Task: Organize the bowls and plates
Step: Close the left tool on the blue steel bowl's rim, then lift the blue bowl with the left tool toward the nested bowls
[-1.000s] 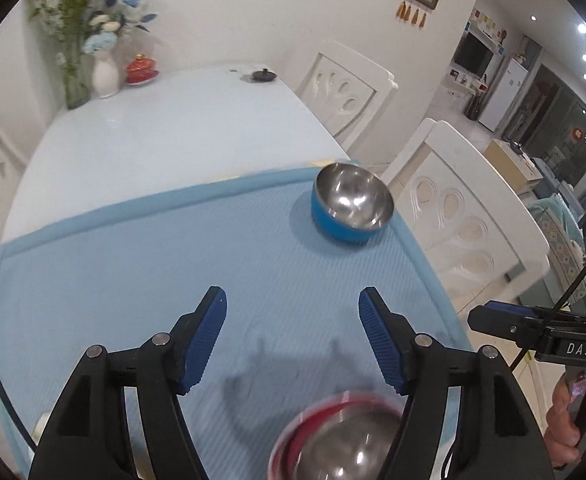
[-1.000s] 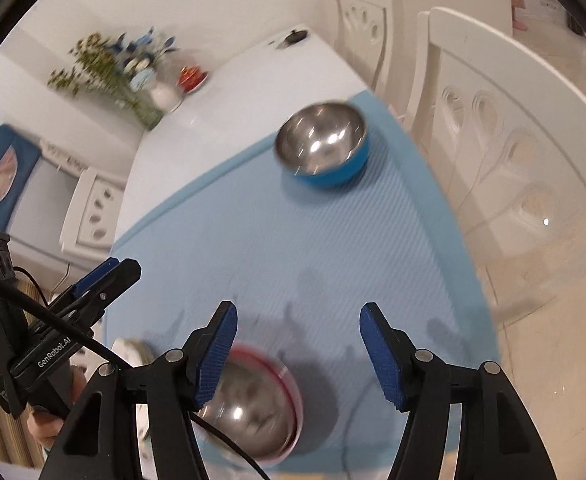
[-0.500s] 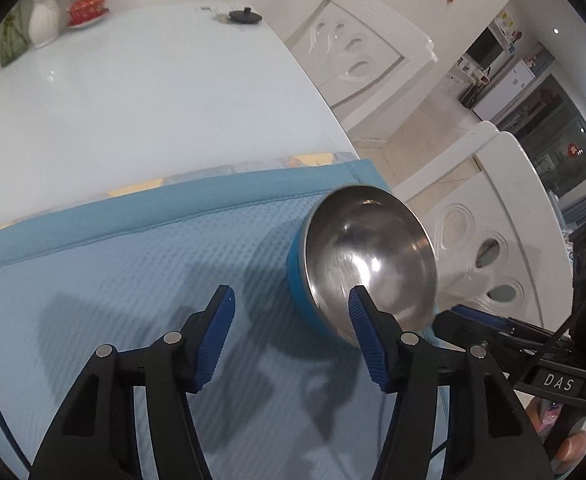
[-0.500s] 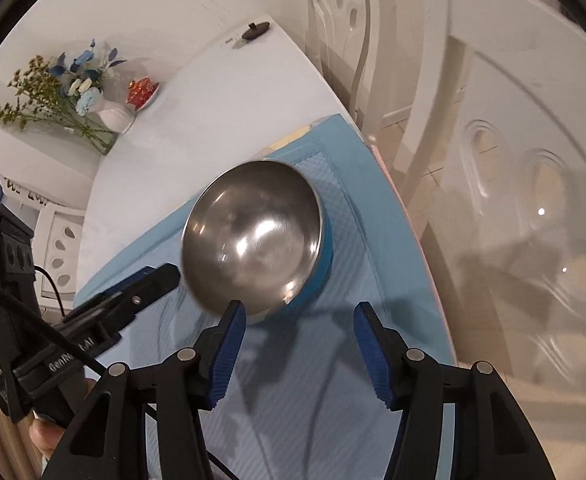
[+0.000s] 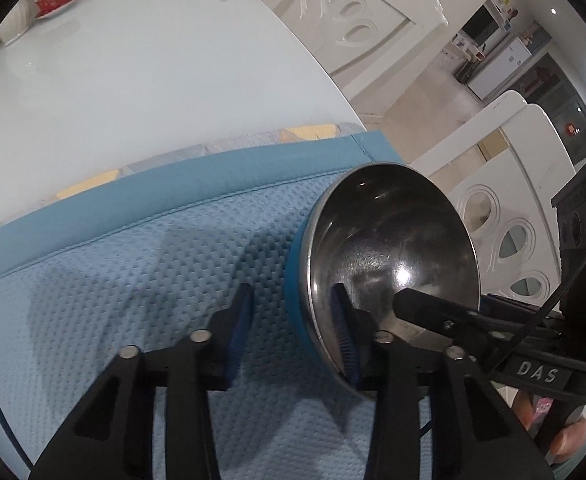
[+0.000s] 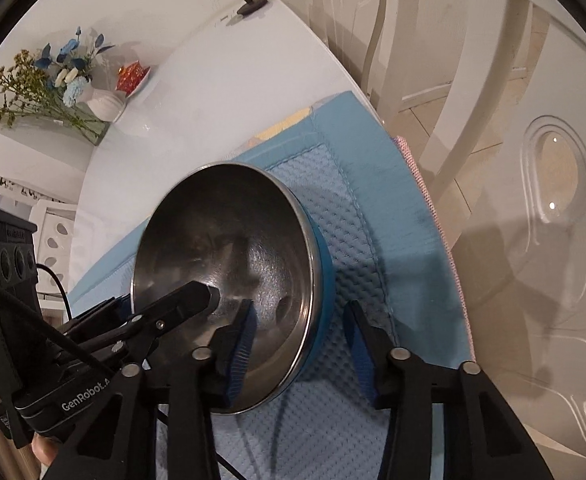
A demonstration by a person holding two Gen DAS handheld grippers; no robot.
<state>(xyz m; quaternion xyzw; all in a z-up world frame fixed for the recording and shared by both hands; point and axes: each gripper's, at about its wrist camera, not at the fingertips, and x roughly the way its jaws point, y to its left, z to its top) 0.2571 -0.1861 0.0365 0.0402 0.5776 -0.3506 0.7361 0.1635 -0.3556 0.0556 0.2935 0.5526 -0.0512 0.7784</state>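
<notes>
so the blue bowl (image 5: 385,264) sits near the blue mat's (image 5: 133,280) far right corner on the desk, both tongs, left (image 5: 293,336) and right (image 6: 299,344), gaping apart, each straddling an opposite side of the rim, neither clamped yet

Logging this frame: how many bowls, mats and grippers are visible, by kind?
Bowl: 1
Blue mat: 1
Grippers: 2, the left gripper and the right gripper, each with its jaws astride the bowl's rim
Total: 4
</notes>
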